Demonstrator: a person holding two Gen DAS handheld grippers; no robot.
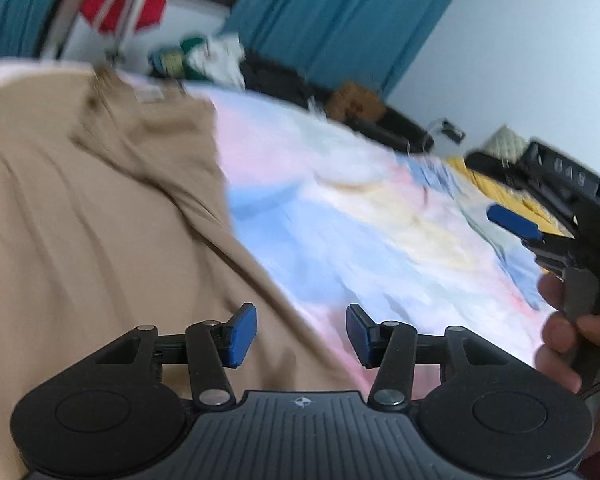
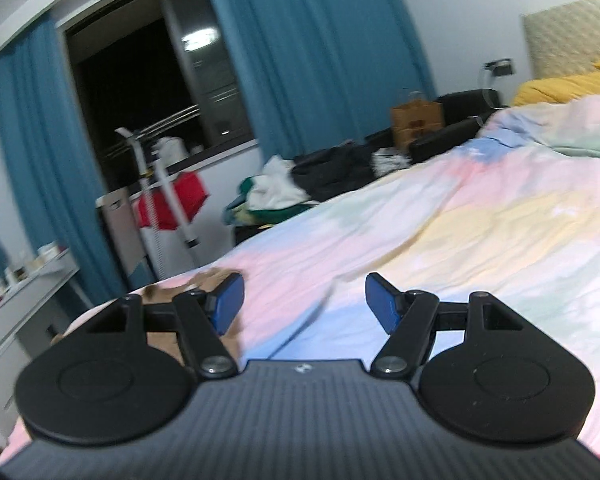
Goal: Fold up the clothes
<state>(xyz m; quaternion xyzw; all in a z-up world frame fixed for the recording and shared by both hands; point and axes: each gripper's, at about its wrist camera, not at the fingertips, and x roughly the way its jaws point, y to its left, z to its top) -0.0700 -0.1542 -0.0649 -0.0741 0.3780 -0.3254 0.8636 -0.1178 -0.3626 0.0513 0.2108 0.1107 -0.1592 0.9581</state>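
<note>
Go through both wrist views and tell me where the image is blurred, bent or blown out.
Left wrist view: motion blur smears the tan garment and the pastel bedspread, while the left gripper stays sharp; fisheye bends the bed edge. Right wrist view: softer blur overall, the blue curtains bow outward, a ceiling light reflects as a bright glare patch in the dark window, and the right gripper is crisp.

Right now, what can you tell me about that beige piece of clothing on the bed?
The beige garment is a soft, plain tan fabric spread over the pastel bedcover, wrinkled and bunched near its upper part, where a small pale label shows. Its edge runs diagonally across the cover. The left tool hovers open over that edge, gripping nothing. The blur hides finer detail, so its type is unclear.
</note>
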